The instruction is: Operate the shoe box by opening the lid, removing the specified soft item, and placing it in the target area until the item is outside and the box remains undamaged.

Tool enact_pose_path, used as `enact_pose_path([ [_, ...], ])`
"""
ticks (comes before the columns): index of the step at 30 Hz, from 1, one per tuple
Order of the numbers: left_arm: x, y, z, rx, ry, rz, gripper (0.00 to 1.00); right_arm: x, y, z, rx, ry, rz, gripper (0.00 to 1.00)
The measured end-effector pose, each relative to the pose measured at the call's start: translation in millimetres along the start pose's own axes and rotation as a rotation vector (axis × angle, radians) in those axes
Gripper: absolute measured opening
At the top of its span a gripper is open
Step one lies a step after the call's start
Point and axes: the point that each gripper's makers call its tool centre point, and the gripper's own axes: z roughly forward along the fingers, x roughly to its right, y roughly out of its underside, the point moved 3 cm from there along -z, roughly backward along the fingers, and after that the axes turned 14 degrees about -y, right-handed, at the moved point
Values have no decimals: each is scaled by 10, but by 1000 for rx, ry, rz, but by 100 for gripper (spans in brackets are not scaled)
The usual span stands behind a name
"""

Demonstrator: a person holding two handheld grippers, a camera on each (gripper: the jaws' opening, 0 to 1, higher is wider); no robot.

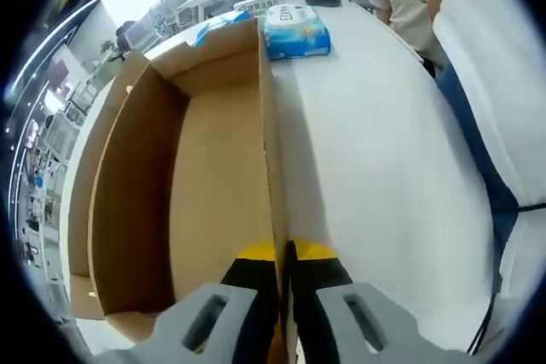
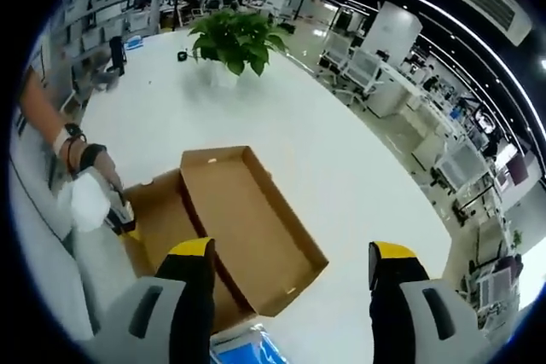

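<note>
White table (image 1: 375, 151): left gripper (image 1: 281, 255) pinches box wall (image 1: 271, 125); tissue pack (image 1: 296, 30) far beyond.

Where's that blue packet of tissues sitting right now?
In the left gripper view, the blue tissue packet lies on the white table just beyond the far end of the open cardboard box, on the side away from the left hand-held gripper.

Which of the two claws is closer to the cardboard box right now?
Left. The left claw is clamped on the cardboard box wall. The right claw hovers open, apart from the box, with its flipped-open lid ahead between its jaws.
</note>
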Motion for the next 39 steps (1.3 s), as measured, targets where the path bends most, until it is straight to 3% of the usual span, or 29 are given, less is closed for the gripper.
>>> enact_pose_path([
  [7,5,2,-4,9,-4,8,2,159,104,259,-56,7,-16,74],
  [13,6,2,-5,10,-2,18,2,259,149,387,-59,9,-20,74],
  [29,36,1,-10,7,0,-2,2,294,191,664,-101,-44,-103,73],
  [31,39,2,-7,7,-5,0,2,313,164,697,-103,-39,-137,70],
  [32,38,5,-5,7,-6,0,2,340,133,710,-115,-31,-217,69],
  [33,44,3,-7,4,-5,-9,2,345,129,723,-124,-33,-242,68],
  [39,70,1,-23,8,0,-2,2,399,135,853,-141,-70,-234,68],
])
